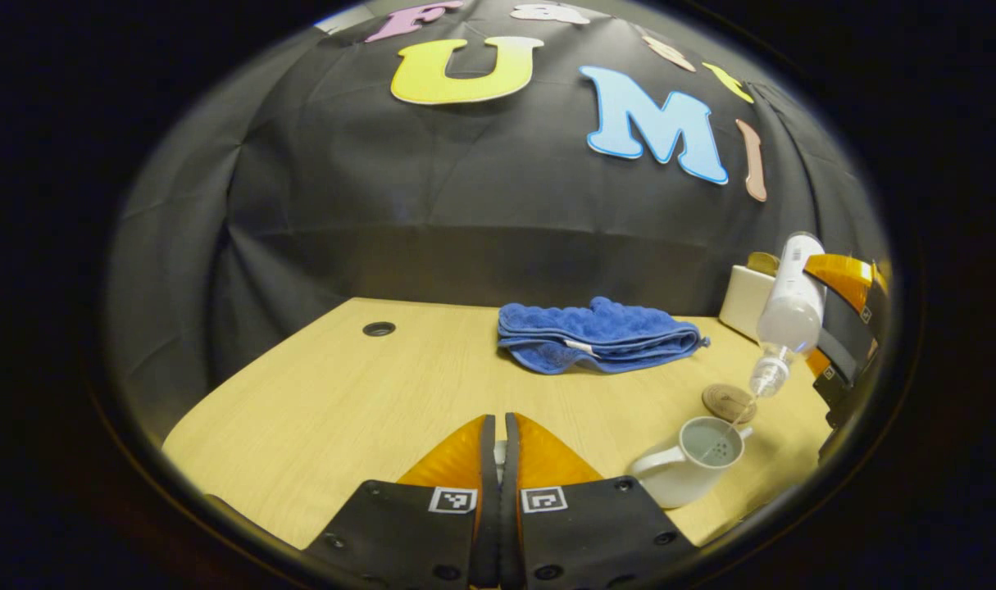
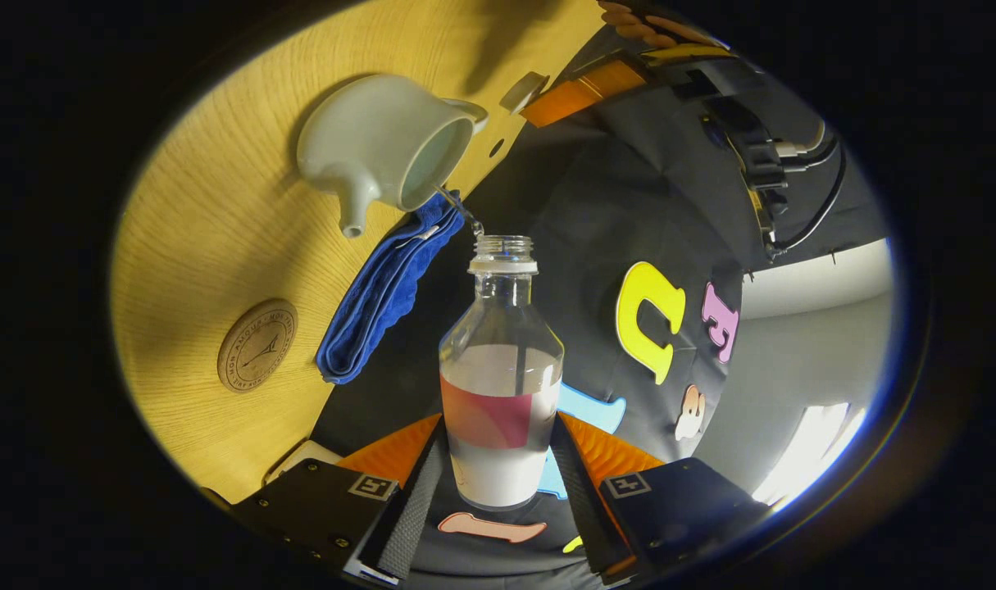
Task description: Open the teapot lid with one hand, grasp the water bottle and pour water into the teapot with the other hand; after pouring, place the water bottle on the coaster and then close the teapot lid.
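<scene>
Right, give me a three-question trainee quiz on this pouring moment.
1. True or false: the water bottle is tipped with its mouth toward the open teapot.
2. What lies folded on the table behind the teapot? A) blue towel B) sponge C) plate
3. Fill in: the bottle goes next on the round ____.

Key: 1 true; 2 A, the blue towel; 3 coaster.

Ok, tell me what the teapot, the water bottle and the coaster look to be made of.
Teapot: likely glazed ceramic, pale, smooth, softly glossy, with thick walls.
Water bottle: probably clear plastic, see-through with a threaded neck and a wrapped label.
Coaster: looks like wood or cork, a matte brown disc with engraved markings.
</scene>
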A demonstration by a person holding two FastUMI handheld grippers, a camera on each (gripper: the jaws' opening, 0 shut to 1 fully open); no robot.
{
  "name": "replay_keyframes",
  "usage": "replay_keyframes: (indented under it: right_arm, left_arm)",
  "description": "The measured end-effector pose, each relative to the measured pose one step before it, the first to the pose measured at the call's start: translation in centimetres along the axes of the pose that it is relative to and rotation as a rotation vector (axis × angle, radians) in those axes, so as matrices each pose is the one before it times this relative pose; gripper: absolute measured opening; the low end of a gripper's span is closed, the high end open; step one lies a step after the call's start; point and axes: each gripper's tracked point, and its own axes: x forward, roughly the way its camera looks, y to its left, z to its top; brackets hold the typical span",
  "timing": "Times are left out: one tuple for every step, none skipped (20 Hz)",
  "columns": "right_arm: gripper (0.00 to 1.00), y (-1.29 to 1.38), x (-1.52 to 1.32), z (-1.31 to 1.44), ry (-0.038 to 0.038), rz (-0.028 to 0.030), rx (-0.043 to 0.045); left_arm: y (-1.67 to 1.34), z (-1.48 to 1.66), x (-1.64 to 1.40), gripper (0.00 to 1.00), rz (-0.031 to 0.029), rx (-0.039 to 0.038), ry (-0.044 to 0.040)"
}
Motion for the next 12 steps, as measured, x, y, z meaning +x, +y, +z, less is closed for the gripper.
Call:
replay_keyframes:
  right_arm:
    - [0.76,0.047,-0.084,0.099,-0.00179,0.00070,-0.00464]
    - [0.76,-0.078,-0.034,0.031,-0.00198,-0.00117,-0.00377]
    - [0.76,0.021,-0.058,0.066,-0.00190,0.00013,-0.00274]
    - [0.76,-0.073,-0.059,0.117,-0.00221,-0.00098,-0.00277]
    - [0.76,-0.054,-0.016,0.044,-0.00152,-0.00002,-0.00403]
    - [0.76,-0.027,-0.062,0.084,-0.00251,-0.00178,-0.00467]
    - [0.76,-0.035,-0.057,0.090,-0.00211,-0.00186,-0.00618]
    - [0.77,-0.038,-0.012,0.146,-0.00295,-0.00288,-0.00737]
    - [0.76,0.009,-0.094,0.078,-0.00211,-0.00139,-0.00692]
    - [0.76,0.048,-0.061,0.067,-0.00185,0.00022,-0.00250]
    - [0.76,0.129,-0.071,-0.008,-0.00086,0.00262,-0.00041]
    - [0.76,0.071,-0.025,0.037,-0.00119,0.00120,-0.00107]
  left_arm:
    - [-0.053,-0.093,0.073,0.05,-0.00021,-0.00001,0.00061]
    - [0.005,0.050,0.055,0.06,-0.00070,0.00037,0.00122]
    - [-0.010,-0.077,-0.051,0.05,0.00032,0.00025,0.00074]
    - [-0.031,-0.027,-0.042,0.05,-0.00021,0.00029,0.00151]
    - [-0.028,-0.078,-0.020,0.05,-0.00051,0.00045,0.00099]
    - [-0.041,0.018,-0.006,0.05,-0.00062,0.00061,0.00122]
    - [-0.009,-0.059,0.035,0.05,-0.00014,0.00091,0.00093]
    - [0.011,-0.007,0.049,0.05,0.00045,0.00095,0.00087]
    - [-0.046,-0.072,0.010,0.05,0.00087,0.00025,0.00088]
    - [0.014,0.015,0.011,0.06,-0.00007,0.00054,0.00173]
    - [-0.004,-0.043,0.040,0.05,-0.00013,0.00028,0.00172]
    - [-0.092,-0.080,-0.023,0.05,-0.00085,0.00037,0.00180]
